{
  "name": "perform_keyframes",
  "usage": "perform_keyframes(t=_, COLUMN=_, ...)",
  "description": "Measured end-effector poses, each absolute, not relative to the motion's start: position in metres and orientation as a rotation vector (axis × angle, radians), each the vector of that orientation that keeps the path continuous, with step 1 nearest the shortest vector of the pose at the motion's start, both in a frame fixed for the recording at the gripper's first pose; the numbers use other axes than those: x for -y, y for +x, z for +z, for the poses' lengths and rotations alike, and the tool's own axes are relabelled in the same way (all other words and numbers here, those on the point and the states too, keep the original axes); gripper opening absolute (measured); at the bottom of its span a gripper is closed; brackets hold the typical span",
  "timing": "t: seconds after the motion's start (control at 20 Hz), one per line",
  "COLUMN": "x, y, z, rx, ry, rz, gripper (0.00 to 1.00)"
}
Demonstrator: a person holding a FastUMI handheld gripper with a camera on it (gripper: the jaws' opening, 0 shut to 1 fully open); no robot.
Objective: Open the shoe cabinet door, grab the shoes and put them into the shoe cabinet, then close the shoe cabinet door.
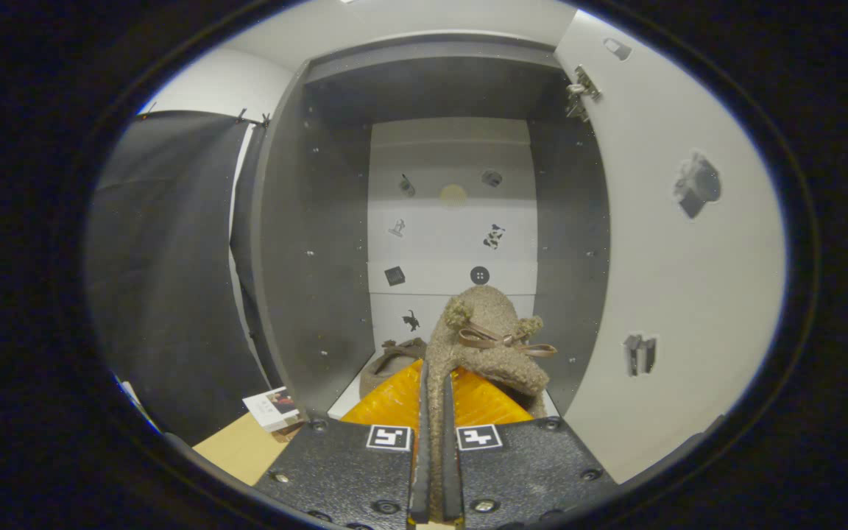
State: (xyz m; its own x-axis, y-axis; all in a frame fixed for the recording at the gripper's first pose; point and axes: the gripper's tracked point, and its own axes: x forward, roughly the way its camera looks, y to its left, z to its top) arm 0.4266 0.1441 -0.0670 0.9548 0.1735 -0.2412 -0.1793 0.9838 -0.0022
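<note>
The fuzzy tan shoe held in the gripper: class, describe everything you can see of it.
The fuzzy tan shoe looks like curly fleece, with a brown ribbon bow and two small pompoms on top. The gripper is shut on its edge, both fingers pinching a thin strip of the fabric, so its toe rises ahead of them. It sits in the open grey cabinet's mouth, and a matching second shoe lies on the cabinet floor just beyond, to its left.

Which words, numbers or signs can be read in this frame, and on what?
No readable words or numbers.
Card beside the cabinet: print too small to read.
Square coded markers on the gripper, shut on the fuzzy shoe: patterns, no text.
Door and back-wall stickers: pictures.
</note>
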Motion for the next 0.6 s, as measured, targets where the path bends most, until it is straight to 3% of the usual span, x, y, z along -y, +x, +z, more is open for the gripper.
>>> perform_keyframes(t=0.6, x=-0.124, y=0.582, z=-0.17, rx=-0.38, ry=-0.226, rz=0.048, gripper=0.12)
